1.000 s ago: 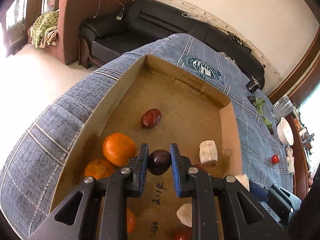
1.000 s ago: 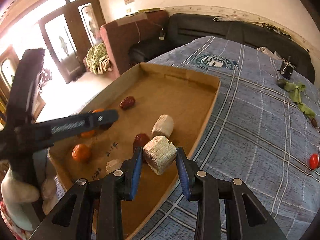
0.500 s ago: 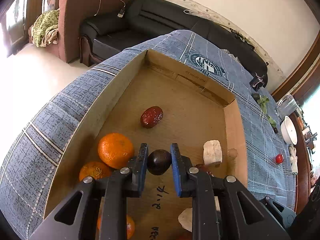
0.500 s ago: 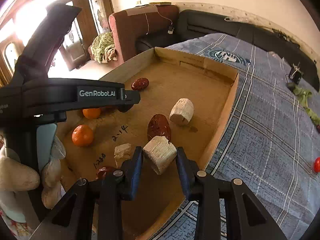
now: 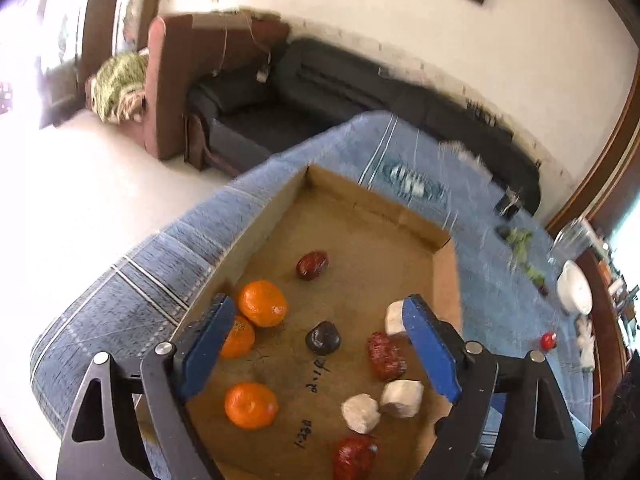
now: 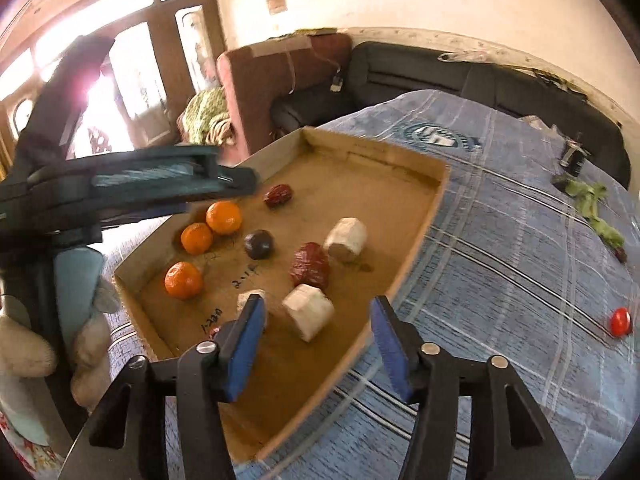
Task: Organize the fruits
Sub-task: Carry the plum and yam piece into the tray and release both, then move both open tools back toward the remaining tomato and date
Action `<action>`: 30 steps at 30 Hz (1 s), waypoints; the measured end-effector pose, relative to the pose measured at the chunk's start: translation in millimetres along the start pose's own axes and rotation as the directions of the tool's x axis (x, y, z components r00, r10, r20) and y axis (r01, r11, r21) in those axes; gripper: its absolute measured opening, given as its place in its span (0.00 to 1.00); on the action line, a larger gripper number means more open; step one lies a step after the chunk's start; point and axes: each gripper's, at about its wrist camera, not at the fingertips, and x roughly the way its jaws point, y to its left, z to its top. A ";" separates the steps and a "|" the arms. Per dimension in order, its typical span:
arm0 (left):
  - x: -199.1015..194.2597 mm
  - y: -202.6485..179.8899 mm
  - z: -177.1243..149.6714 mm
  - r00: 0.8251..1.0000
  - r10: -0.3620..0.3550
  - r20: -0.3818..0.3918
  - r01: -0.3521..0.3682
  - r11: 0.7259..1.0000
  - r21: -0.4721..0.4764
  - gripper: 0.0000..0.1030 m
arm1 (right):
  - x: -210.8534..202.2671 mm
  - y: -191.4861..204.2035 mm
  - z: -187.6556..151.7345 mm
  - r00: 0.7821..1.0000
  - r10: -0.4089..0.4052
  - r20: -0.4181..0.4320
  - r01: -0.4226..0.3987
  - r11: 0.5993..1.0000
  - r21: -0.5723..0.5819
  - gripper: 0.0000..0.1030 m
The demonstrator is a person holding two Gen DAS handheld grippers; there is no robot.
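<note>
Both claws have just been opening and hold nothing: the right gripper point(image 6: 316, 344) stands wide above a pale chunk point(image 6: 308, 311) lying freed in the cardboard tray point(image 6: 416, 236); the left gripper point(image 5: 316, 344) gapes widely, its dark fruit point(image 5: 323, 338) resting beside the tangerines point(image 5: 262, 309), seemingly grouped by kind.

Fruit and pieces counted in one cardboard tray point(image 5: 256, 236).

Three oranges point(image 5: 262, 303) are counted toward the tray's left wall, two touching and one apart. Three wrinkled red dates point(image 5: 313, 265) are seen in the left wrist view, one of them at the near edge; only two are plainly seen in the right wrist view. One dark round fruit point(image 5: 323, 338) lies mid-tray. Three pale cut pieces point(image 5: 401, 398) are counted. One small red fruit point(image 6: 620, 321) lies outside, on the blue checked cloth point(image 6: 500, 248).
</note>
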 end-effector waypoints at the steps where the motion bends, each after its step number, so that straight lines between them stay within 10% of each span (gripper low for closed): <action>1: -4.5 -1.8 -1.0 1.000 -0.008 0.008 0.008 1.000 -0.004 0.83 | -5.7 -7.8 -2.8 1.000 -0.009 0.008 0.009 1.000 0.025 0.62; 15: -31.1 -101.9 -52.4 0.999 0.038 0.013 -0.040 0.953 0.301 0.83 | -67.2 -107.1 -44.2 0.989 -0.141 0.035 0.124 0.943 0.309 0.66; 30: -25.6 -142.6 -74.4 0.999 0.039 -0.019 -0.029 0.919 0.393 0.83 | -90.3 -150.0 -76.6 0.984 -0.176 0.040 0.146 0.906 0.398 0.70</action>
